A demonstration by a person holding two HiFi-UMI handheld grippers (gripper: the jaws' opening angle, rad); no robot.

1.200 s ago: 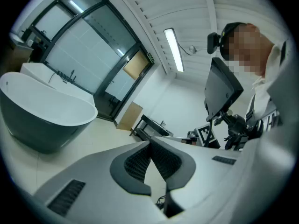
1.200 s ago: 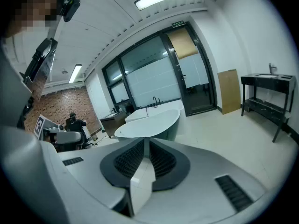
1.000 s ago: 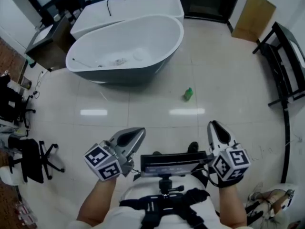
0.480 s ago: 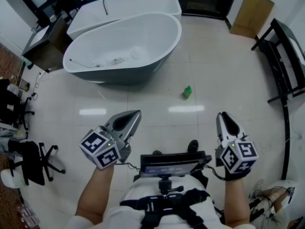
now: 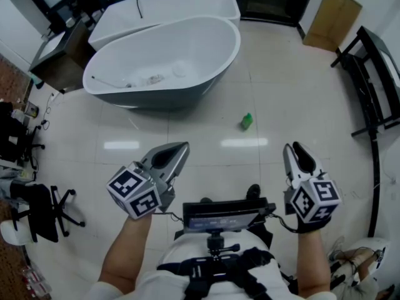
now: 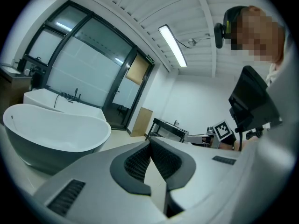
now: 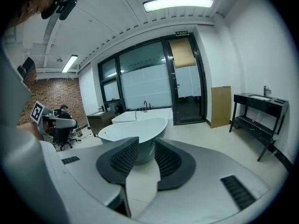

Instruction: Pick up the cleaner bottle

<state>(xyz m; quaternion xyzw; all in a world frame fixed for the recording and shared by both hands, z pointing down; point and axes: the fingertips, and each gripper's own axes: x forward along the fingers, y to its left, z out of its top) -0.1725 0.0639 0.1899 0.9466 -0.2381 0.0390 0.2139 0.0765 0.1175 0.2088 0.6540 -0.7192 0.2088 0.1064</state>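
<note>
Tools, head view: I see the left tool [image 5: 181,147] and right tool [image 5: 294,147] well apart from the green cleaner bottle [image 5: 247,122], which lies on the floor [image 5: 206,130] beyond them. Left gripper view: jaws together, empty. Right gripper view: jaws opening, nothing between them.

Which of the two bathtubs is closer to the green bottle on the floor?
The oval bathtub with the dark grey outside; the white rectangular bathtub stands behind it, farther from the green cleaner bottle.
</note>
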